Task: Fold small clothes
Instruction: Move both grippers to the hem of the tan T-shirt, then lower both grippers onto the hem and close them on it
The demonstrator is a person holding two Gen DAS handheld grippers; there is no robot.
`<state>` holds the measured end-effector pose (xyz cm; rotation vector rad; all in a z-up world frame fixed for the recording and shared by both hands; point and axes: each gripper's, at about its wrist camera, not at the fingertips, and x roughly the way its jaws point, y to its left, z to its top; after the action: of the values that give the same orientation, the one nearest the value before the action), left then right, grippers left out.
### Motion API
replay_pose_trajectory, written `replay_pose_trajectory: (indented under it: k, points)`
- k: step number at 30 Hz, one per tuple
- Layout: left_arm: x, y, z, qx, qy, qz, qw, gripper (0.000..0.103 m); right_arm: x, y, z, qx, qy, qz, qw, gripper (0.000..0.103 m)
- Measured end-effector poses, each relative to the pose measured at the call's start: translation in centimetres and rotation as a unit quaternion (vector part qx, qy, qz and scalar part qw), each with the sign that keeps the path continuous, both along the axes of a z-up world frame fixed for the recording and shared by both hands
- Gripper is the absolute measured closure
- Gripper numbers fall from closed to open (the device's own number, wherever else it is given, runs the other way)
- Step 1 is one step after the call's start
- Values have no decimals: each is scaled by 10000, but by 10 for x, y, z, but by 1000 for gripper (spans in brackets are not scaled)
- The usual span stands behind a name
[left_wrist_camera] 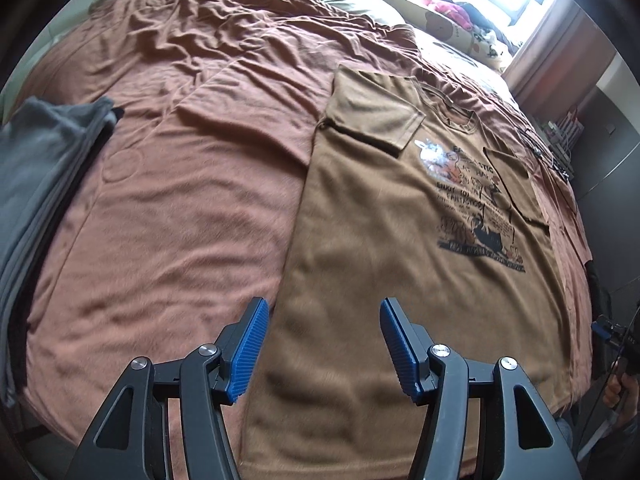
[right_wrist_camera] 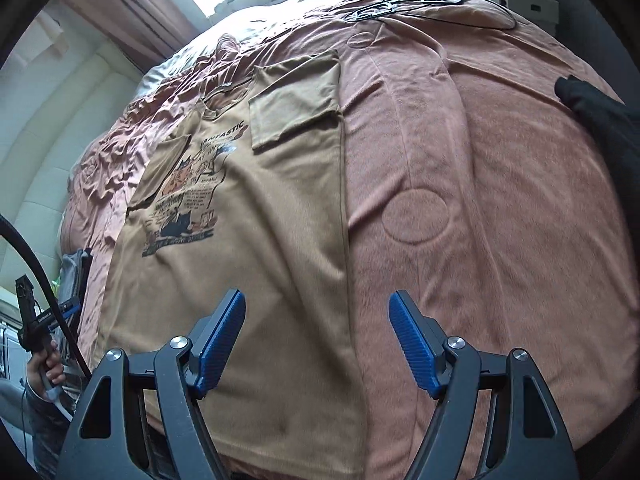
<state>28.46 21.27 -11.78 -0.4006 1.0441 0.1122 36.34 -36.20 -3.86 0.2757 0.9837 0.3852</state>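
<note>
Left claw above T-shirt.

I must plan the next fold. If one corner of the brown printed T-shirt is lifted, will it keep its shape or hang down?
The brown printed cotton T-shirt will probably hang limp: it follows the wrinkled orange blanket closely. Its folded sleeve lies loose, so it may fall open. It looks thin, so likely light.
</note>
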Motion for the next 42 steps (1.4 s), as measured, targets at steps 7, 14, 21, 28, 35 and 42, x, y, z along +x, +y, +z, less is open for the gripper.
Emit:
replay_pose_trajectory:
  k: [7, 14, 21, 28, 35, 42]
  points:
    - [-39, 7, -10, -124, -11, 133, 9998, 43, -39, -11, -5, 99, -88, -52, 9999, 30]
    - [-71, 12, -25, -336, 1, 282, 9990, 52, -70, -18, -11, 121, -142, -90, 9998, 30]
    - [-96, 14, -44, -606, 90, 395, 9973, 65, -91, -23, -20, 207, -125, -151, 9996, 36]
    - [-113, 20, -60, -882, 152, 609, 9941, 69, -93, -25, -50, 420, 215, -170, 9987, 57]
    - [-124, 27, -65, -1357, 93, 737, 9880, 70, -87, -34, -76, 935, 457, -343, 9940, 62]
    - [-138, 35, -77, -2113, -31, 986, 9724, 70, -97, -56, -97, 2178, 626, -517, 9726, 62]
